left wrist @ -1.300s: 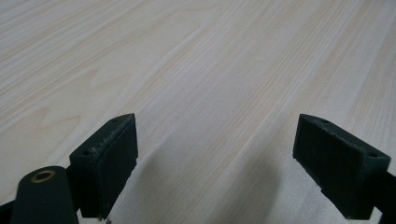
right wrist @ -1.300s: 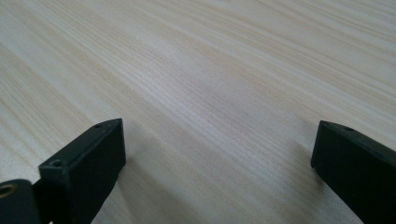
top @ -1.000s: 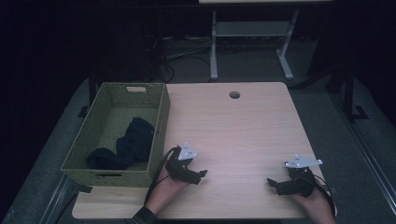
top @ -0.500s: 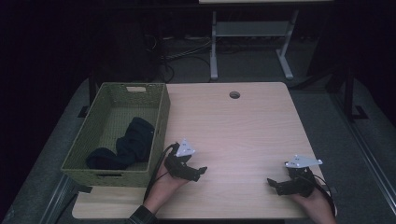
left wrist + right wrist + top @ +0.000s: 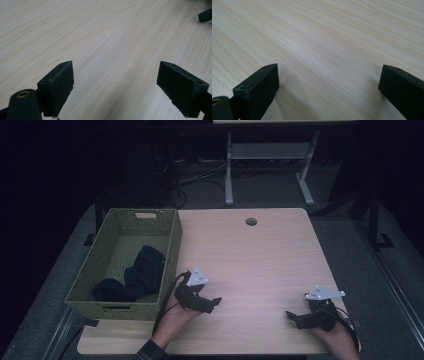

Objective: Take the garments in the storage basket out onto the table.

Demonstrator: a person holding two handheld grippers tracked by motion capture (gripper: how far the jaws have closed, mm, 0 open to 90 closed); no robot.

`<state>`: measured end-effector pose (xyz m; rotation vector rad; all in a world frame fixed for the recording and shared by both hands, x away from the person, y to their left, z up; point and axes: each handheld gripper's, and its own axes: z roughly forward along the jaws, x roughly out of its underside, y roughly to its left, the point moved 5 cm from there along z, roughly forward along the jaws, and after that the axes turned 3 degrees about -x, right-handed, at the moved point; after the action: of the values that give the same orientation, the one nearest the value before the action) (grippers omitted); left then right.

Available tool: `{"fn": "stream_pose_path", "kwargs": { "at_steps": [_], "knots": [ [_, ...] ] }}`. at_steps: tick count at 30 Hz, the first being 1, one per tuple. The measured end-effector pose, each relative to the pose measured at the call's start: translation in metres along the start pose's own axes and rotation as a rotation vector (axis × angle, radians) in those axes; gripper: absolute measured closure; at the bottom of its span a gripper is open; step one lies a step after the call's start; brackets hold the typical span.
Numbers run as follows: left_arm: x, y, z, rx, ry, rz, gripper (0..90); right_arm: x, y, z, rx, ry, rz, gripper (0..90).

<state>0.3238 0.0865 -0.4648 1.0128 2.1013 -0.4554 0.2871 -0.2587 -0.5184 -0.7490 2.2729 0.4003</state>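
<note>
Lower centre of the high view | left gripper [image 5: 212,302] has shifted slightly rightward off the basket [image 5: 172,251], jaws spread, empty | right gripper [image 5: 295,317] unmoved at lower right, jaws apart, empty | dark cloth [image 5: 137,275] lies inside basket, mid-left | judgement: deposit done, hands idle.

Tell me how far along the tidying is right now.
Looks mostly done: the dark garment already lies inside the green basket at the table's left edge. Nothing is in hand; the left gripper and right gripper both stand open and empty over bare wood. Nothing else sits on the tabletop to put away.
</note>
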Motion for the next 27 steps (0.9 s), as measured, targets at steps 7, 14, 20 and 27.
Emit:
{"fn": "stream_pose_path", "kwargs": {
  "at_steps": [7,14,20,27],
  "knots": [
    [-0.003,0.0,-0.002,0.005,0.01,0.003,13.7,0.0,0.0,0.0,0.0,0.0,0.0,2.7],
    [-0.008,0.0,-0.005,0.01,0.008,0.001,13.7,0.0,0.0,0.0,0.0,0.0,0.0,2.7],
    [-0.013,0.001,-0.008,0.026,0.012,0.002,13.7,0.0,0.0,0.0,0.0,0.0,0.0,2.7],
    [-0.017,0.0,-0.009,0.051,0.02,0.006,13.7,0.0,0.0,0.0,0.0,0.0,0.0,2.7]
  ]
}}
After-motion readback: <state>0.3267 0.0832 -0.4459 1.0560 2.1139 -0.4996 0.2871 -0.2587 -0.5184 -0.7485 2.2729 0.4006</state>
